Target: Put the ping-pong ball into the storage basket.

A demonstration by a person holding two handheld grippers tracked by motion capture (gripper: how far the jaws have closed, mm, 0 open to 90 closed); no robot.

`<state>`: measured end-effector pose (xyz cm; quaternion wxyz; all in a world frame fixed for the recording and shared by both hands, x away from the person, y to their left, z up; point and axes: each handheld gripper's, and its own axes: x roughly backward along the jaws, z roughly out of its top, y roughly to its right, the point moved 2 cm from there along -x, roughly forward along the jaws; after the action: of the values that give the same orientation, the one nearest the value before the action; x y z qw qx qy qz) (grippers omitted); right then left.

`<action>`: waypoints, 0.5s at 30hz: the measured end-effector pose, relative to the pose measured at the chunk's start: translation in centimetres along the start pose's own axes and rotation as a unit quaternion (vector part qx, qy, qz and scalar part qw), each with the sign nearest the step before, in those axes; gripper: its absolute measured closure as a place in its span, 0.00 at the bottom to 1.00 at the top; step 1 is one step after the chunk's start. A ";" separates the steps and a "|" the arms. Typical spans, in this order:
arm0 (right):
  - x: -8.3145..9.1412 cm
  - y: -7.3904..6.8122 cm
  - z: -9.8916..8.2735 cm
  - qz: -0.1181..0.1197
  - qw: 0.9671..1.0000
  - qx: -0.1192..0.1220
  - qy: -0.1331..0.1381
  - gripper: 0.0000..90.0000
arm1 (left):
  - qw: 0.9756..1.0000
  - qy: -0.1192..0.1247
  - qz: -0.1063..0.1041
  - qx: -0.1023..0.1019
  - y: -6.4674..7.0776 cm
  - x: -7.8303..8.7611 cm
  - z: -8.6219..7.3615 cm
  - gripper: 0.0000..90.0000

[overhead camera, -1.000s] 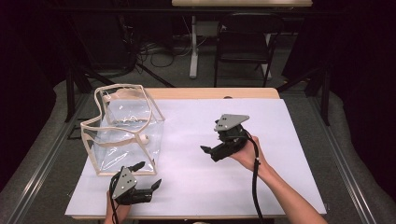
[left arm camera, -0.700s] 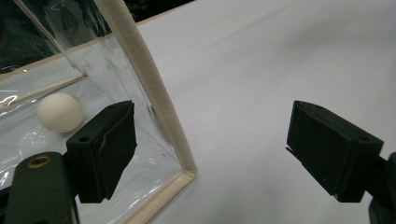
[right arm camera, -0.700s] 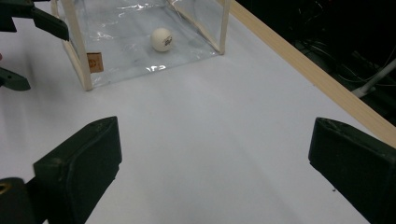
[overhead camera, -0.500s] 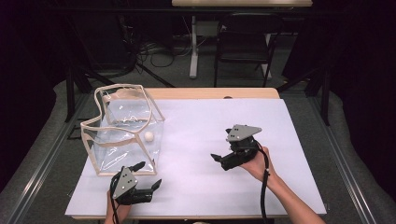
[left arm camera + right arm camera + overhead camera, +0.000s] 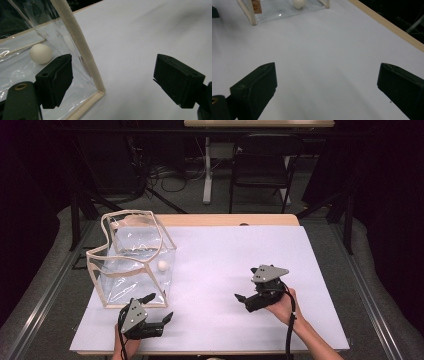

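A clear plastic bag (image 5: 131, 260) with cream trim stands open on the left of the white mat (image 5: 225, 245). A small white ball (image 5: 162, 265) lies inside it by the right wall. My left gripper (image 5: 160, 306) is open at the near edge, just in front of the bag's near right corner. In the left gripper view, my left gripper (image 5: 113, 80) straddles the bag's trimmed corner edge (image 5: 81, 52), with the ball (image 5: 40, 53) behind the clear wall. My right gripper (image 5: 245, 283) is open and empty over the mat's right half, pointing left. In the right gripper view, my right gripper (image 5: 328, 87) faces the bag (image 5: 274, 10) and the ball (image 5: 298, 3).
The wooden table edge (image 5: 230, 219) shows beyond the mat. A dark folding chair (image 5: 262, 155) and a table leg with cables stand on the floor behind. A small brown label (image 5: 256, 6) sits on the bag's wall. Bare white mat lies between the two grippers.
My right gripper has drawn back to the right and toward the near edge, away from the bag. The left gripper and the bag have stayed put.
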<state>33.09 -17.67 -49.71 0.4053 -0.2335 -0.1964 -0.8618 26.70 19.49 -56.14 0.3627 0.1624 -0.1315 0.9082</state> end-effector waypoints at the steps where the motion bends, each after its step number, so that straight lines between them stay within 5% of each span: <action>1: 0.1 0.0 -0.2 -0.001 1.000 -0.002 0.001 0.03 | 1.000 0.000 0.000 0.000 0.0 0.0 0.0 0.18; 15: 1.0 -0.3 -3.9 -0.018 1.000 -0.013 0.001 0.03 | 1.000 -0.002 0.000 -0.001 0.1 -0.1 0.0 0.18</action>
<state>31.41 -20.12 -52.36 0.3868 -0.2341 -0.1886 -0.8718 26.71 19.40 -56.19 0.3624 0.1636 -0.1334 0.9078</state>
